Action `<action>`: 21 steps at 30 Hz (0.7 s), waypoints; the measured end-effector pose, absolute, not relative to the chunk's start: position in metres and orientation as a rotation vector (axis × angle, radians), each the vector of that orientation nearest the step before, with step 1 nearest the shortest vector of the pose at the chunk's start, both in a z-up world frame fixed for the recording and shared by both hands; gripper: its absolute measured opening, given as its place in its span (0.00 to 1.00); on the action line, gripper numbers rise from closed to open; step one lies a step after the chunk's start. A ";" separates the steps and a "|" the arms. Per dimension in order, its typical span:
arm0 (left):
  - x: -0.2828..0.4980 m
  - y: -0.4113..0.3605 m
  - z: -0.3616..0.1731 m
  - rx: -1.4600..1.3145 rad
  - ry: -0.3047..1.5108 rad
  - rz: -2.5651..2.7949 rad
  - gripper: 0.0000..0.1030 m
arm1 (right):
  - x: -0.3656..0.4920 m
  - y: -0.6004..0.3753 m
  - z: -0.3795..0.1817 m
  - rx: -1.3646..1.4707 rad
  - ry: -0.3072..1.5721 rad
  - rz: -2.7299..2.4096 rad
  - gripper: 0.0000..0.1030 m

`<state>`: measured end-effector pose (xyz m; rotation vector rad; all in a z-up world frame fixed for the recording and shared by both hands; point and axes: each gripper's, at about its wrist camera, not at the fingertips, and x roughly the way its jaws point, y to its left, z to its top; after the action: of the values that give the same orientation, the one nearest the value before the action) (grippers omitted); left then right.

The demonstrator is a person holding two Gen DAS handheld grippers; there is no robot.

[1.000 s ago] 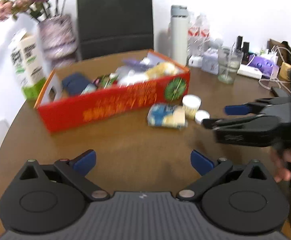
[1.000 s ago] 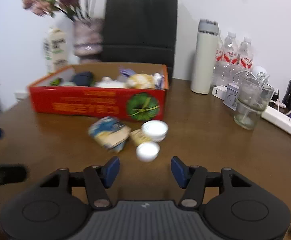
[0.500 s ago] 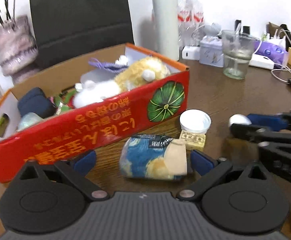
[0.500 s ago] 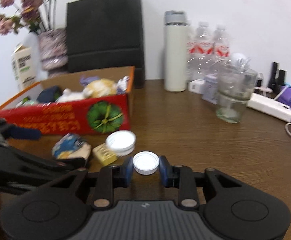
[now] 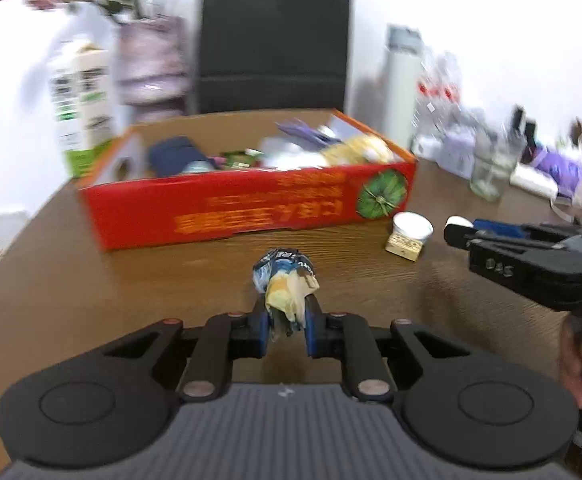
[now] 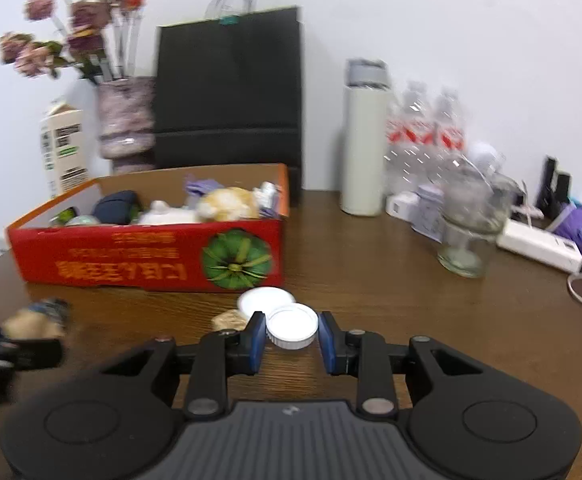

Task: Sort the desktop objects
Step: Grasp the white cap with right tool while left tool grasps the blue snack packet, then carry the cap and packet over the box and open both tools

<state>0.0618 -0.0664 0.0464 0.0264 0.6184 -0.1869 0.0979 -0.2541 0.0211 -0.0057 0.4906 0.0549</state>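
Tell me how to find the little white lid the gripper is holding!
Find the big red box on the brown table. Just before its green-pumpkin corner, the right hand-held gripper pinches a small ribbed white lid. A wider white-topped tub sits just behind, ungripped.

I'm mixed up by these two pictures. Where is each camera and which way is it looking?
Left wrist: sits on the left gripper, facing the red box; its fingers pinch a blue-yellow packet, right gripper alongside.
Right wrist: sits on the right gripper, facing the same box; its fingers clamp a white cap.
Shared: box, packet, glass.

Wood-grain table (image 6: pixel 371 264), glossy cardboard box (image 6: pixel 131 264).
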 end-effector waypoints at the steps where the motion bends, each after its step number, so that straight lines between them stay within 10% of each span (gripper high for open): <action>1: 0.051 -0.059 0.050 0.010 0.612 -0.169 0.17 | 0.095 -0.251 0.022 -0.017 0.477 0.069 0.26; 21: 0.122 -0.001 0.161 -0.073 0.368 -0.070 0.19 | 0.068 -0.193 0.122 -0.061 0.146 0.276 0.26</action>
<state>0.1222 -0.0014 0.1611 -0.0730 0.3681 -0.0700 0.0675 -0.1935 0.1223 -0.0610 0.1464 0.2762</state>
